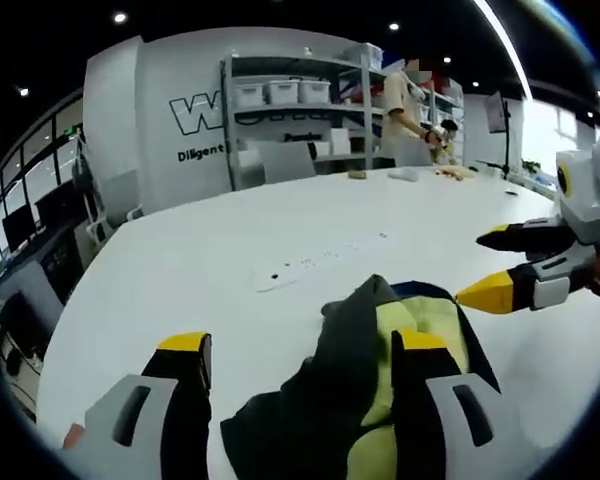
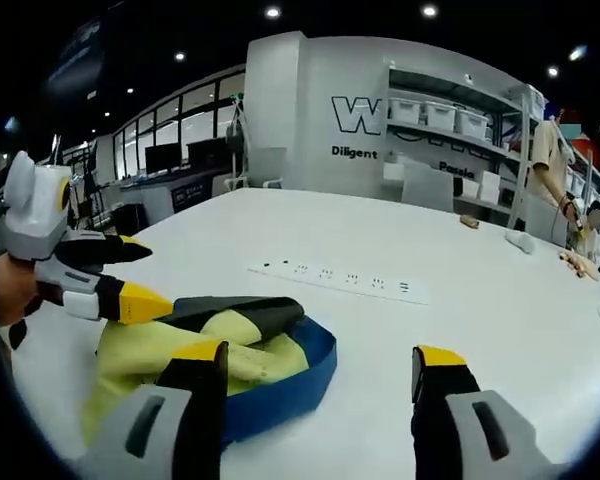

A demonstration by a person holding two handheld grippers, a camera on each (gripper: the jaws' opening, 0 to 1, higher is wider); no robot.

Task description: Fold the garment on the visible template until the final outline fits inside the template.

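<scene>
Big white table [image 1: 180, 270], and the garment [image 1: 380, 400] is bunched up in a heap at the near edge — yellow-green fabric with dark grey or black panels and a blue band along one side. In the left gripper view the left gripper [image 1: 305, 355] has its yellow-tipped jaws spread wide, with the heap sitting between and under them; the right-hand jaw lies over the fabric, but I can't tell if it's actually pinching anything. The right gripper [image 1: 485, 265] comes in from the right, jaws parted, the lower tip just beside the far edge of the heap.

In the right gripper view the right gripper [image 2: 320, 360] is also wide open — its left jaw overlaps the garment [image 2: 240, 345], its right jaw is over bare table. The left gripper [image 2: 145, 275] reaches in from the left, tips at the top of the pile.

A white power strip [image 2: 335, 280] lies flat further out on the table. Behind that, shelving [image 2: 460, 130] with white bins and a person [image 2: 550, 160] standing at the far right.
</scene>
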